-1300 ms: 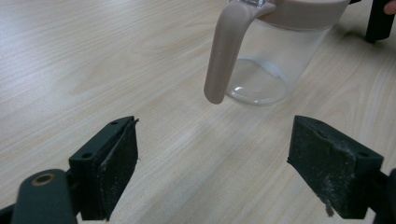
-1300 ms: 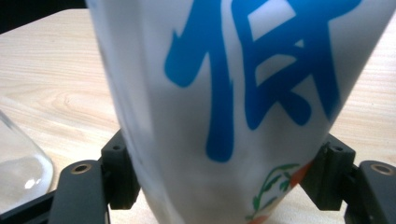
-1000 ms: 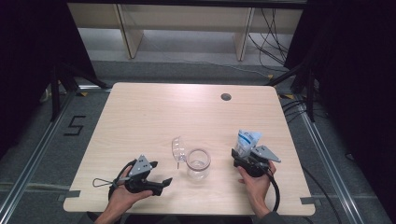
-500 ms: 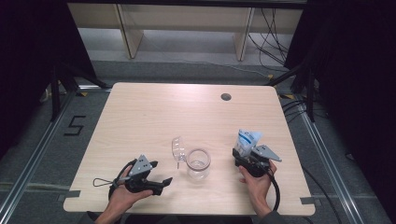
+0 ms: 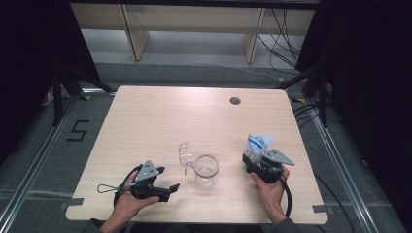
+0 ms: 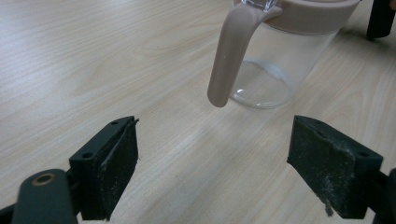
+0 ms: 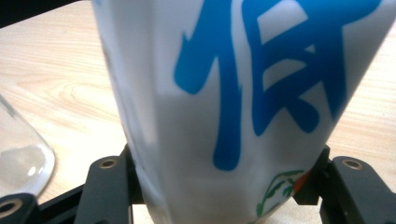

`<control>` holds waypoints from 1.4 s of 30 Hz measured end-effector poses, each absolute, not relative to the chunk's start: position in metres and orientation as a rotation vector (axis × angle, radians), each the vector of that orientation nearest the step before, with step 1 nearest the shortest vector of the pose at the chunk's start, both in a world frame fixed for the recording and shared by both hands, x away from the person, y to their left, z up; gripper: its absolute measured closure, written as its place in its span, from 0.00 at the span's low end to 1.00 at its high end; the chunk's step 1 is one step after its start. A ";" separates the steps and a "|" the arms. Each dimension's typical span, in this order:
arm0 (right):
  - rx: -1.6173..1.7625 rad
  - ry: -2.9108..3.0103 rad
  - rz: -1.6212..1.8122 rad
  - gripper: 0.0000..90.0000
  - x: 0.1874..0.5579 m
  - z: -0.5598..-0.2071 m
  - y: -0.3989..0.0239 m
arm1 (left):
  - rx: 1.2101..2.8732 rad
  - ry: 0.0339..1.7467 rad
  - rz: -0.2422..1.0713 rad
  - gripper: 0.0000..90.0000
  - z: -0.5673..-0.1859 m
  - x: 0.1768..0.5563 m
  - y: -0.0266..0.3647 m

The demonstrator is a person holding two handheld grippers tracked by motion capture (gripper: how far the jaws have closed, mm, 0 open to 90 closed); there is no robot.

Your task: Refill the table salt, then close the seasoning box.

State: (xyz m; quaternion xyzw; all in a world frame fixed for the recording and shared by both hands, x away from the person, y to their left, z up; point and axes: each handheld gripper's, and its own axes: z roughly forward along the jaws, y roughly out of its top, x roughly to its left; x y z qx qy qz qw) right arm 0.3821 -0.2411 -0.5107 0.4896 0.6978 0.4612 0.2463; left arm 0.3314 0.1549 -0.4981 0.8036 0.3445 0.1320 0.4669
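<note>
Right gripper (image 5: 256, 162) had just been closing its jaws on the white-and-blue pouch (image 5: 257, 144), near right of the clear jug (image 5: 206, 170), while my left gripper (image 5: 171, 187) waited wide and empty facing the handle (image 6: 229, 56); pouring remained undone, I judged.

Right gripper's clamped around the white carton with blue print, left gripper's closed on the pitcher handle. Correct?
Not quite. The left gripper is open with nothing between its jaws; the pitcher and its handle stand ahead of it, untouched, as the left gripper view shows. The right gripper does have the carton between its jaws.
</note>
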 end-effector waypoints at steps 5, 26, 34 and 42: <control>1.320 1.921 1.271 0.46 0.381 -0.509 -0.243 | 1.977 0.844 0.331 0.17 -0.498 0.331 0.154; 1.149 2.018 1.254 0.47 0.377 -0.502 -0.243 | 1.975 0.833 0.312 0.17 -0.499 0.335 0.153; 1.113 1.994 1.253 0.48 0.376 -0.495 -0.247 | 1.961 0.845 0.324 0.17 -0.499 0.333 0.152; 1.051 1.986 1.231 0.48 0.370 -0.489 -0.245 | 1.979 0.843 0.319 0.18 -0.500 0.335 0.151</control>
